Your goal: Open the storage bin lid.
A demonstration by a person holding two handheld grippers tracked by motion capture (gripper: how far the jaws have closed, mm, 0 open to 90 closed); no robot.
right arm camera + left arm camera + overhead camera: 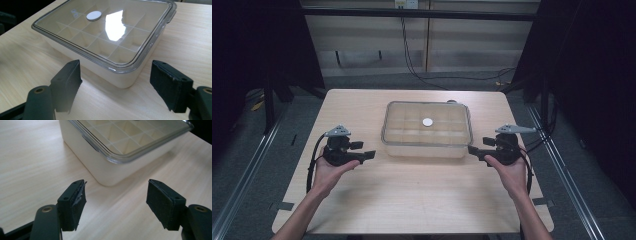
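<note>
From above, a lidded divided box (427,131) sits mid-table (412,200), the left gripper (368,154) and right gripper (473,150) flanking its near corners, apart from it. A white disc (427,122) lies on the clear lid. In the left gripper view, the jaws gape empty before a box corner (110,173). In the right gripper view, jaws likewise spread wide, gripping nothing, with a corner (125,80) just ahead.
</note>
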